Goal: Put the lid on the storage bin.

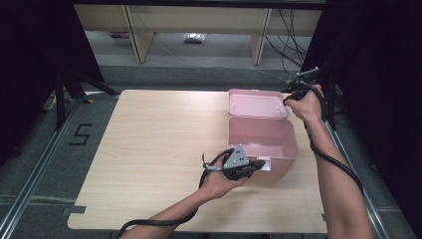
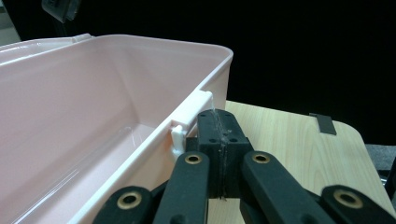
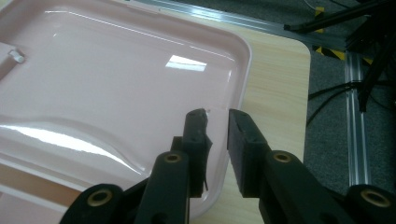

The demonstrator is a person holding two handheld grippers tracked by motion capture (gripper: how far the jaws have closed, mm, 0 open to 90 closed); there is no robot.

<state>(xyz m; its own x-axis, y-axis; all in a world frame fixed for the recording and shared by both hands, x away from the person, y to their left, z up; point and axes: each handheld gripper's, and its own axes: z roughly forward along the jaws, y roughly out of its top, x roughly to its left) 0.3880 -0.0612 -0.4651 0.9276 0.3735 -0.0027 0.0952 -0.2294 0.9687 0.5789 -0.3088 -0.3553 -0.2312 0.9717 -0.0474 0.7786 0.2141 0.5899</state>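
A pink plastic box (image 1: 278, 144) stands open on the right half of the wooden table (image 1: 159, 144), empty inside (image 2: 70, 121). Its lid (image 1: 256, 103) lies swung back behind it, inner side up (image 3: 116, 79). My left gripper (image 1: 262, 163) is at the box's front wall, jaws pressed shut (image 2: 217, 114), tips against the white latch tab (image 2: 189, 116). My right gripper (image 1: 289, 97) is at the lid's far right corner. Its jaws stand slightly open (image 3: 217, 116), one over the lid and one outside, straddling the lid's rim.
Light wood shelving (image 1: 199, 30) stands on the floor beyond the table. Cables (image 1: 288, 45) lie on the floor at the back right. A metal rail (image 3: 357, 116) runs along the table's right side. Black curtains hang on both sides.
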